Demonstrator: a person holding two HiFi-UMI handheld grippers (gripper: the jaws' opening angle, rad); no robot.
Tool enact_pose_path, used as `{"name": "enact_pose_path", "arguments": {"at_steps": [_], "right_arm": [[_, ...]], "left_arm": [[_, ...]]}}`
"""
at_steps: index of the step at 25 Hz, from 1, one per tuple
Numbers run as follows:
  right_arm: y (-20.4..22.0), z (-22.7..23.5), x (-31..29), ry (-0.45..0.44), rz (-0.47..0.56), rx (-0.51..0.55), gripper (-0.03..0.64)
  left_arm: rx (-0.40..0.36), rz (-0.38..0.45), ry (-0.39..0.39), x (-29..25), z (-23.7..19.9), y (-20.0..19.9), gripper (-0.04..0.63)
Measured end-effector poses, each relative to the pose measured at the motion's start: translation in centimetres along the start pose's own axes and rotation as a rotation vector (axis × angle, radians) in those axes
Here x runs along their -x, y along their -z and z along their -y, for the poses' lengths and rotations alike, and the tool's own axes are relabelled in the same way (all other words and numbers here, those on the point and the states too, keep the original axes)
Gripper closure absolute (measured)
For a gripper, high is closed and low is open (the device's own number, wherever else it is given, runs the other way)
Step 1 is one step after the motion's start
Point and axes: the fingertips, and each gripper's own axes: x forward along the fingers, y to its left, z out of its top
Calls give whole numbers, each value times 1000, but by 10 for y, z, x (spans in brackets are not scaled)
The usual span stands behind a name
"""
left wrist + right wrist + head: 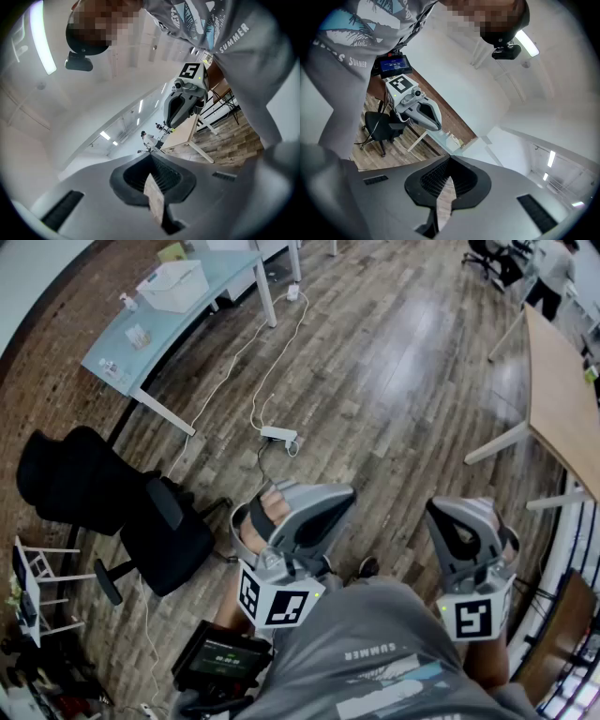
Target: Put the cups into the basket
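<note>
Left claw [330, 499] shut, empty; right claw [444, 517] shut, empty; both near level.

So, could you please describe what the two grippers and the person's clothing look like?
The left gripper and right gripper both have smooth grey, wedge-shaped shells with black ribbed pads inside. Each carries a white cube printed with black square markers. The person wears a grey T-shirt printed SUMMER.

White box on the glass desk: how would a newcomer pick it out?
In the head view, find the pale glass desk at upper left. The white box sits near its far end. It is by far the largest item there.
</note>
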Motion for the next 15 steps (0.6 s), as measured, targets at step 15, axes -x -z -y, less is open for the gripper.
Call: {"name": "enact_pose_path", "arguments": {"at_steps": [15], "right_arm": [[22, 17, 19, 19, 27, -65, 603]], "left_arm": [[-2, 2, 26, -29, 12, -11, 598]]}}
